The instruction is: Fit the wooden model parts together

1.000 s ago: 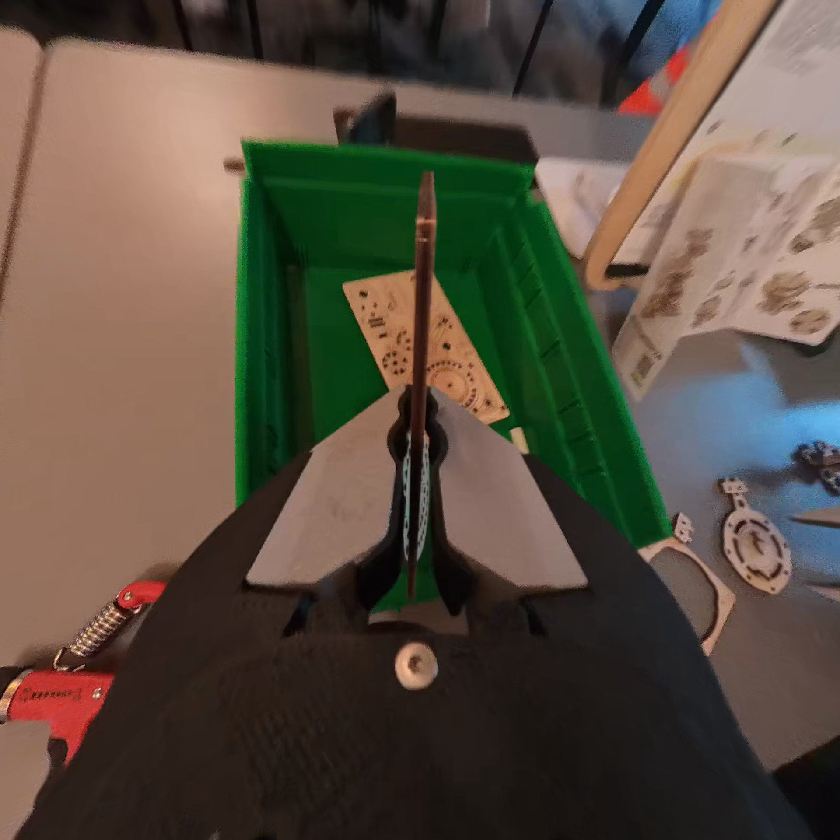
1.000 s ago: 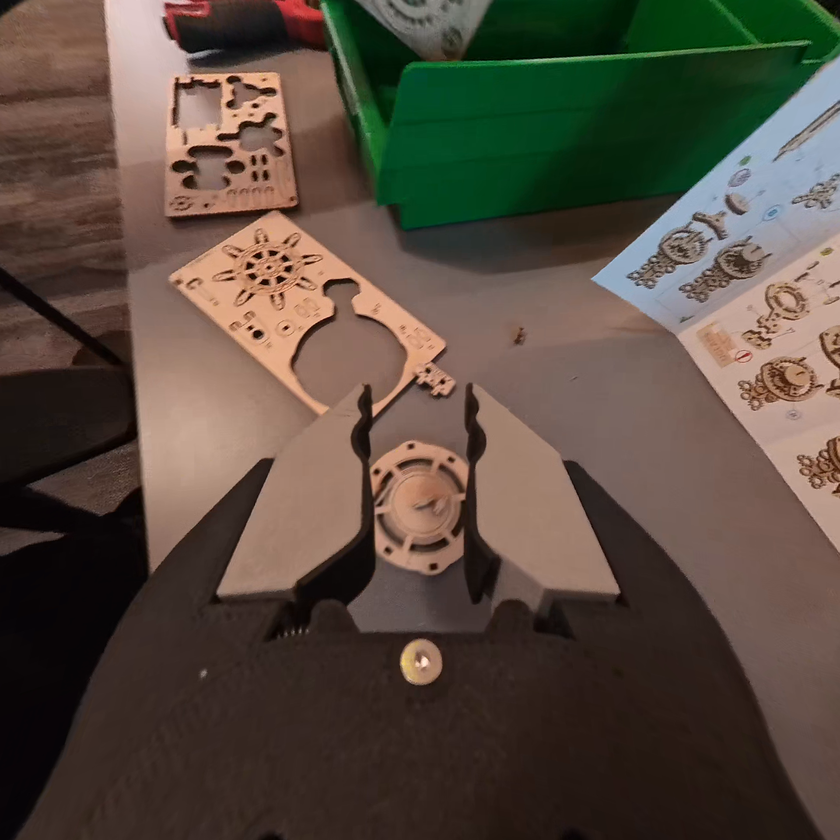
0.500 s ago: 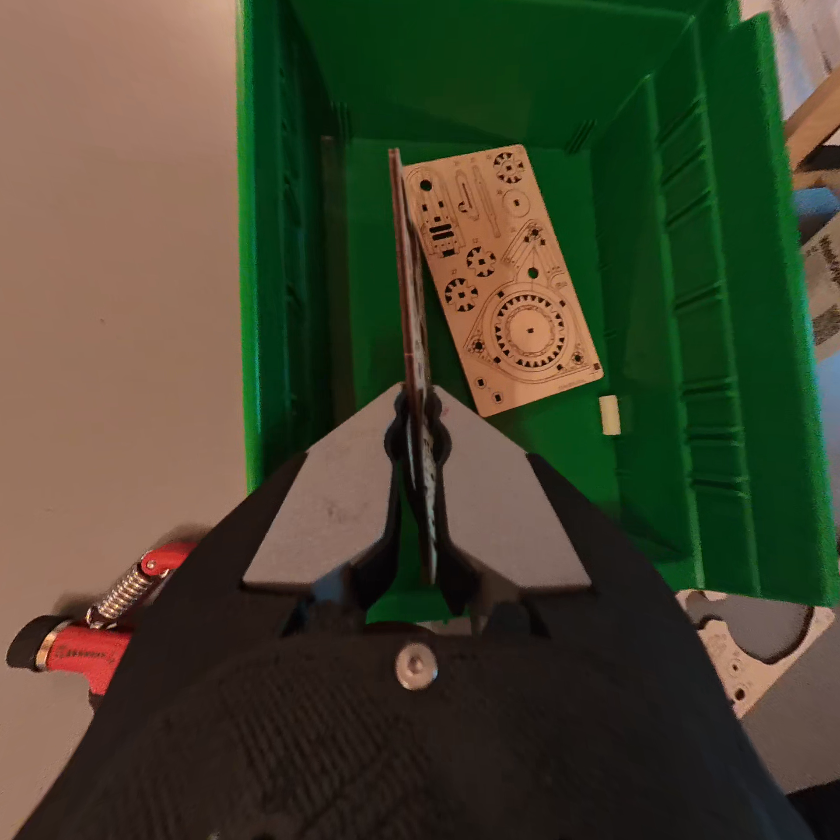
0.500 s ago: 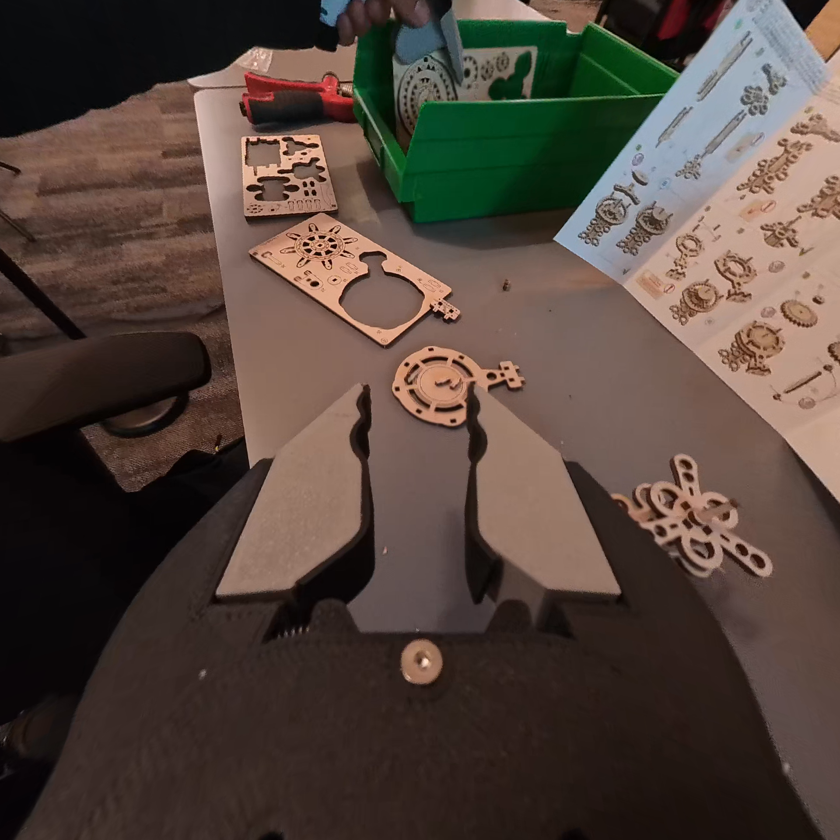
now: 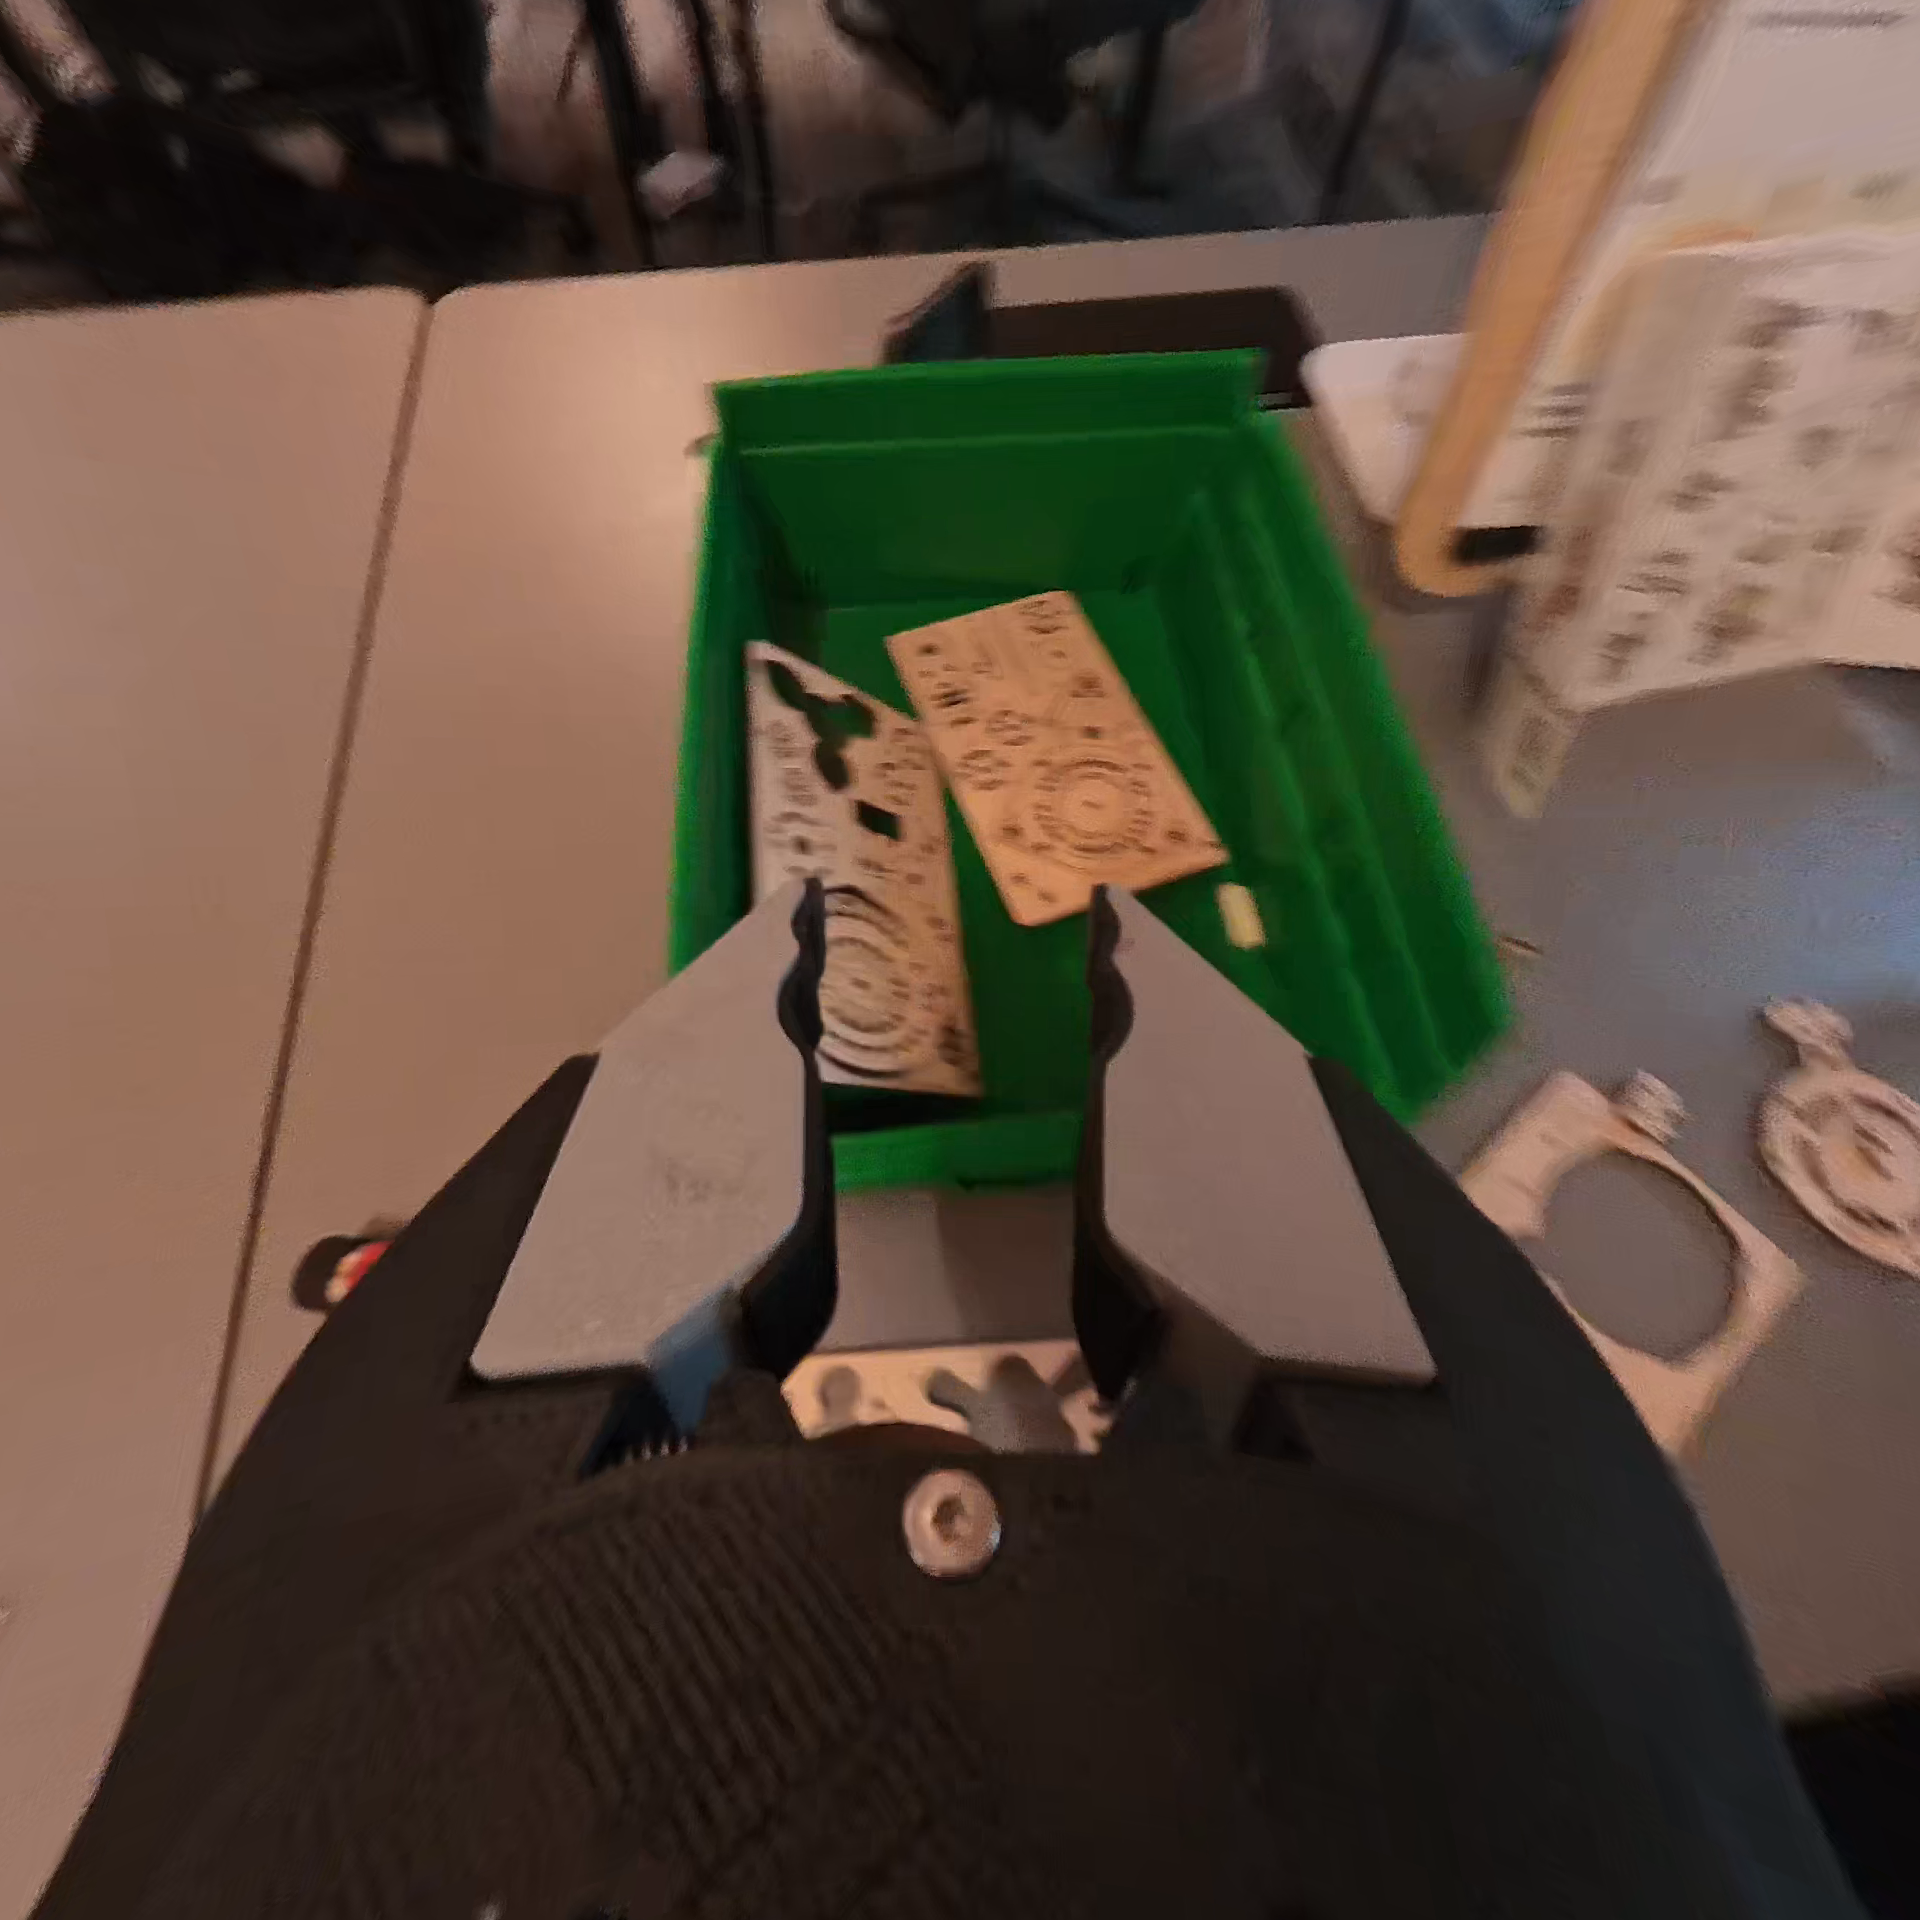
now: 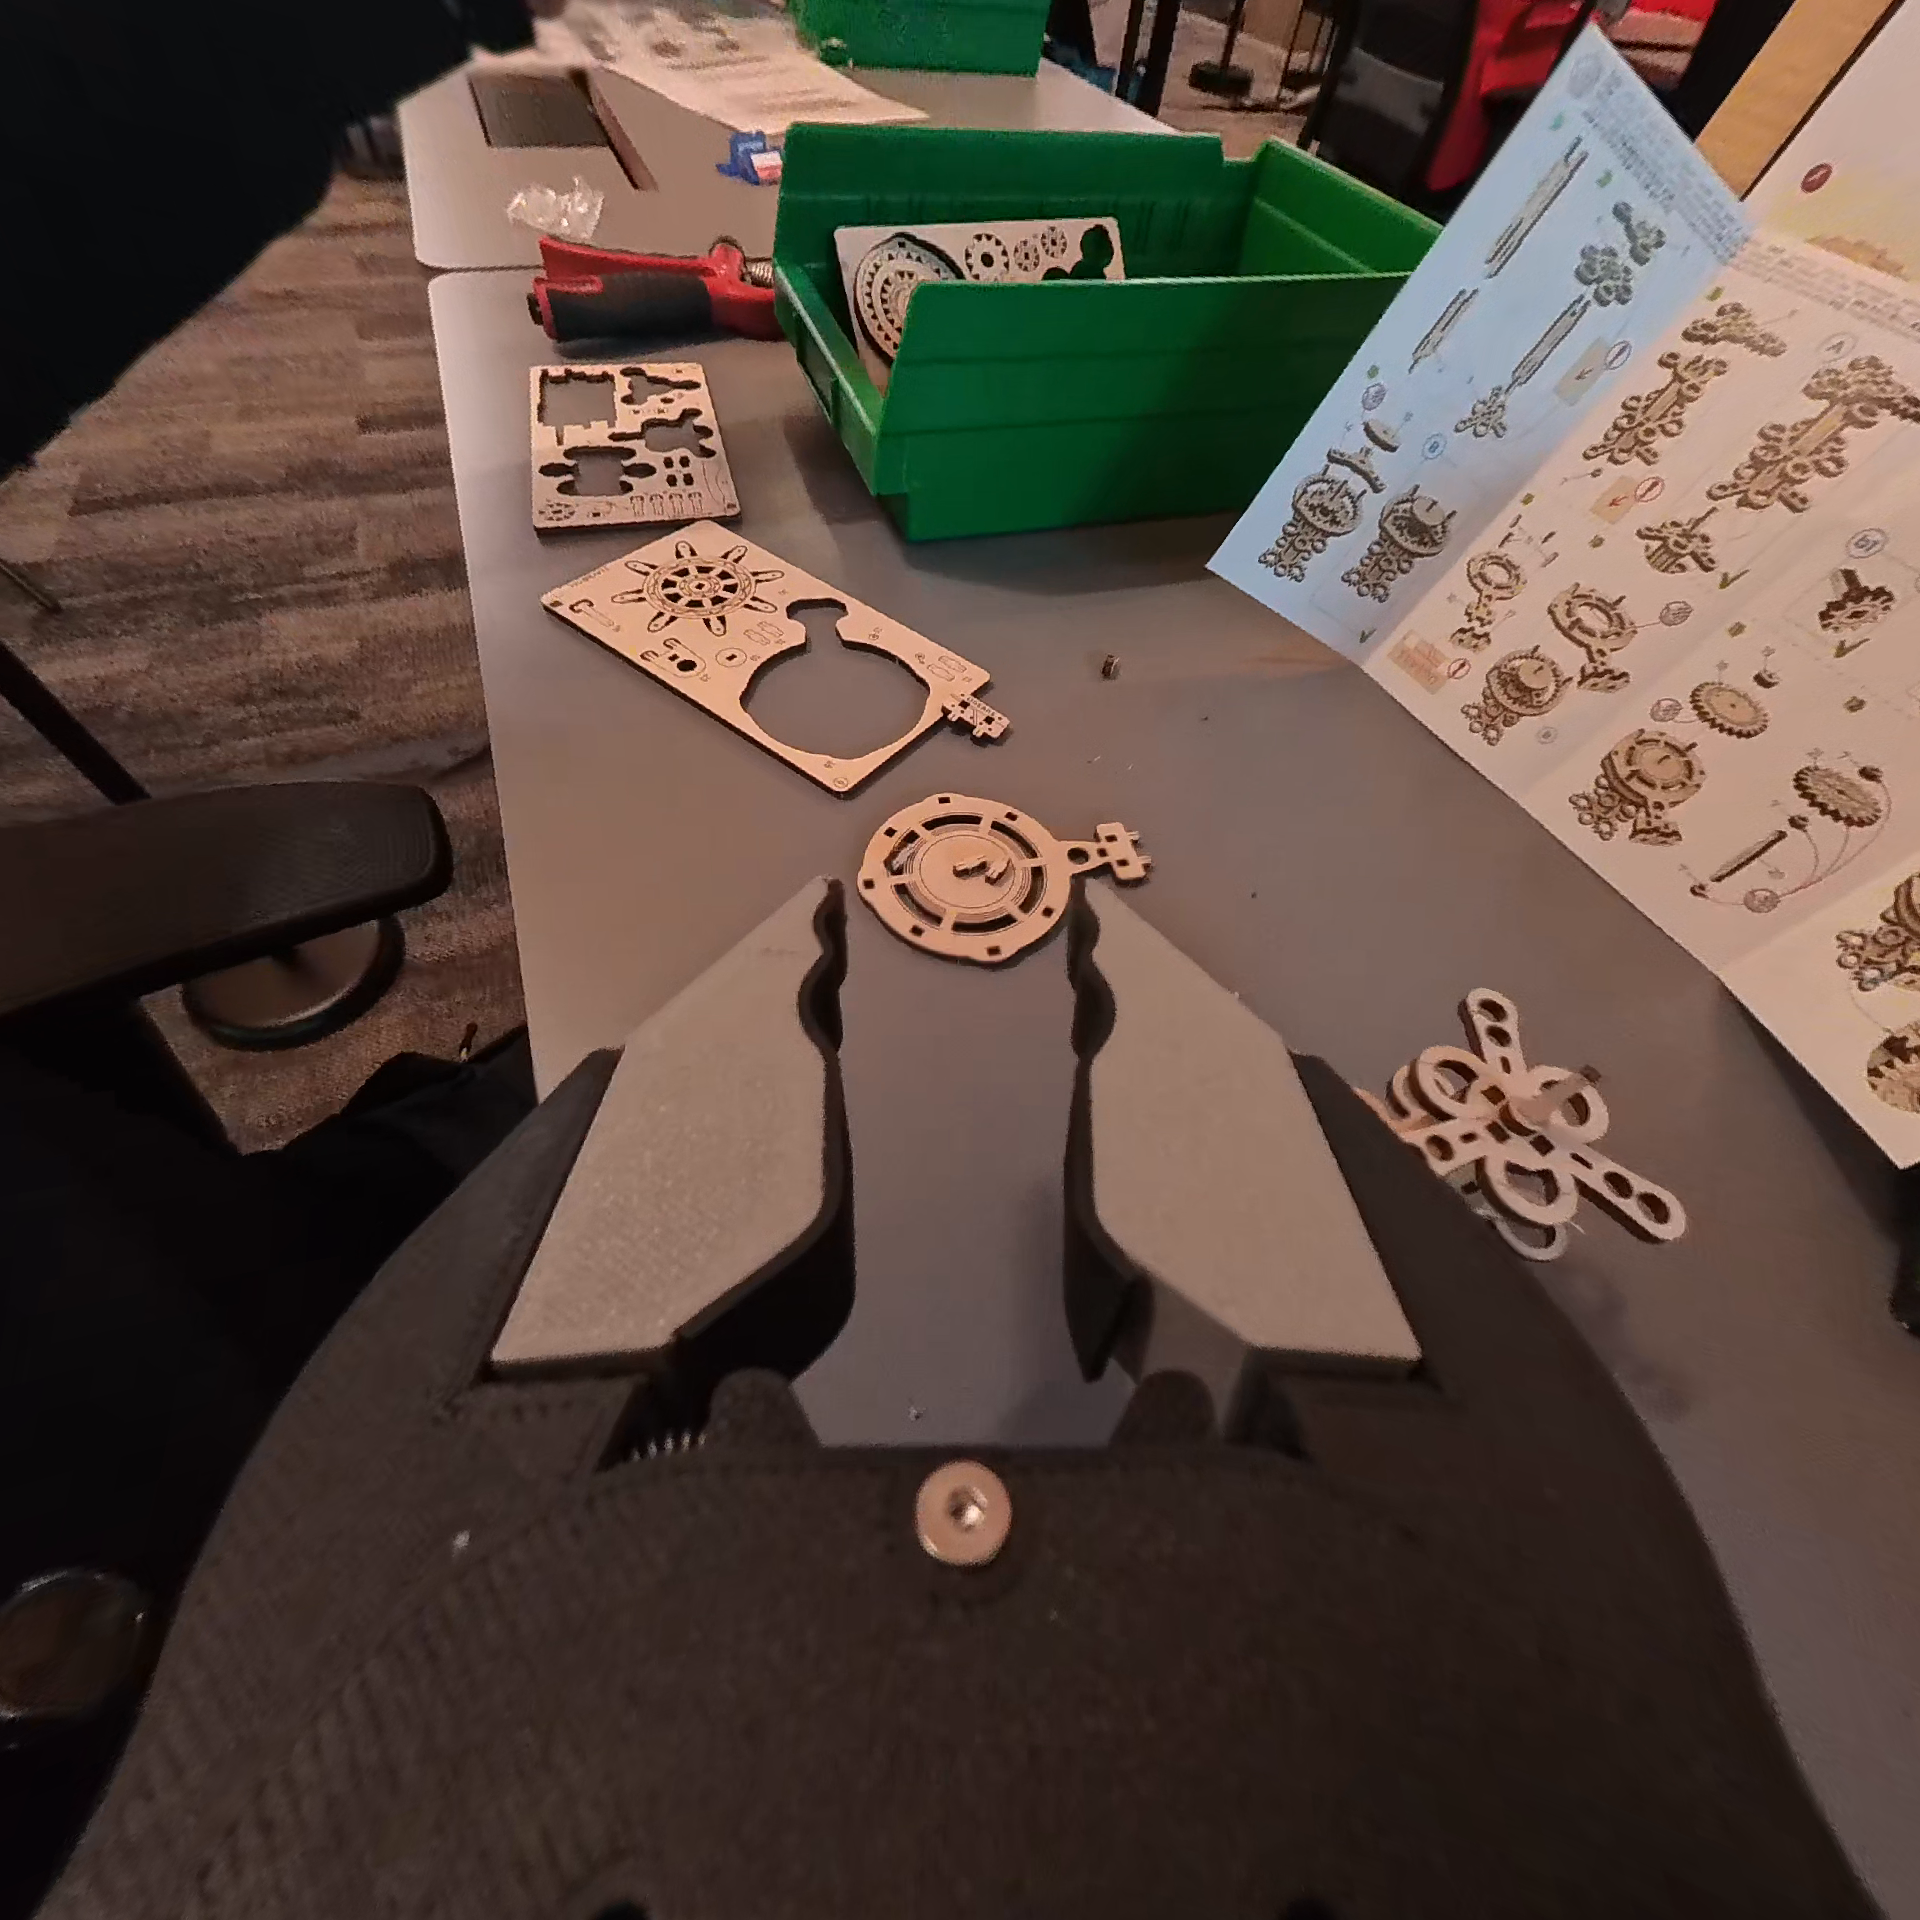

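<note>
A green bin (image 5: 1340, 831) sits on a grey table (image 6: 1299, 831). The left gripper (image 5: 951, 904) hovers over the bin's near end, jaws wide apart and empty. Inside the bin, one wooden sheet (image 5: 862, 883) leans against the left wall; a second sheet (image 5: 1060, 758) lies flat beside it. The right gripper (image 6: 951, 904) is well in front of the bin, also wide open and holding nothing. A round wooden part (image 6: 961, 878) lies on the table just past its fingertips. Two punched sheets (image 6: 769, 665) lie between that part and the bin. A small assembled piece (image 6: 1507, 1122) rests right of the gripper, near an open instruction leaflet (image 6: 1662, 520).
</note>
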Tool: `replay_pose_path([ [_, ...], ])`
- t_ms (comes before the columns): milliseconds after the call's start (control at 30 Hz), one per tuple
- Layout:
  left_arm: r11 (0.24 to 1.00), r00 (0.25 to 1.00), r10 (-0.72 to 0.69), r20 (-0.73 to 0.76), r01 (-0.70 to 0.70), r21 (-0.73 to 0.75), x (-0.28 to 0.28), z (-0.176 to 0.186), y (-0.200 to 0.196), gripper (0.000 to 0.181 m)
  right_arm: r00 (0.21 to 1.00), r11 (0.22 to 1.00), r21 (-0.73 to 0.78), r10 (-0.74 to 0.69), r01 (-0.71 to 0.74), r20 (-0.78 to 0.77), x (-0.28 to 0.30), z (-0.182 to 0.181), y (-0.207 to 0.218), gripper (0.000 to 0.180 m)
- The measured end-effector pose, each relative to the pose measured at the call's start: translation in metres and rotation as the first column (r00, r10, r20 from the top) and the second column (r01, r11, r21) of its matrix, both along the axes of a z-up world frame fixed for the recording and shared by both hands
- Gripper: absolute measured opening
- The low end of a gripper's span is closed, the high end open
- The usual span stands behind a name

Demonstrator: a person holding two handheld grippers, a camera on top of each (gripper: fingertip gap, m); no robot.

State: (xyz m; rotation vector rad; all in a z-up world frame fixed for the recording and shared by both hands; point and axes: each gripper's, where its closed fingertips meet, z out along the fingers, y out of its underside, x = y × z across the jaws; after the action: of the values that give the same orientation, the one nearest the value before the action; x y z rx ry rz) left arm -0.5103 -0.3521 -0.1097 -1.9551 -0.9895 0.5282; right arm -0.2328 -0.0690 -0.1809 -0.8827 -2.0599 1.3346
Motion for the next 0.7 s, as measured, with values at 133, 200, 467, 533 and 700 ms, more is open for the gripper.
replay_pose_path([
  [133,0.948,0.948,-0.316,0.027,0.315,0.037,0.106,-0.017,0.059,0.036,1.0,1.0,-0.023,0.018,-0.018,-0.017,-0.002,0.0,-0.005,0.038],
  [200,0.905,0.901,-0.426,0.077,0.425,0.025,0.151,-0.047,0.09,0.035,0.999,0.999,-0.018,0.027,-0.028,-0.022,-0.003,-0.005,-0.009,0.038],
  [467,0.849,0.827,-0.485,0.284,0.524,-0.075,0.194,-0.14,0.128,0.032,1.0,0.999,0.015,0.028,-0.028,-0.009,-0.007,-0.031,-0.012,0.038],
  [533,0.867,0.858,-0.413,0.306,0.473,-0.154,0.184,-0.156,0.12,0.022,1.0,1.0,0.014,0.025,-0.025,-0.017,-0.007,-0.03,-0.011,0.038],
  [700,0.925,0.911,-0.331,0.246,0.365,-0.106,0.172,-0.156,0.112,0.0,1.0,1.0,-0.015,0.024,-0.024,-0.017,-0.008,-0.027,-0.01,0.038],
])
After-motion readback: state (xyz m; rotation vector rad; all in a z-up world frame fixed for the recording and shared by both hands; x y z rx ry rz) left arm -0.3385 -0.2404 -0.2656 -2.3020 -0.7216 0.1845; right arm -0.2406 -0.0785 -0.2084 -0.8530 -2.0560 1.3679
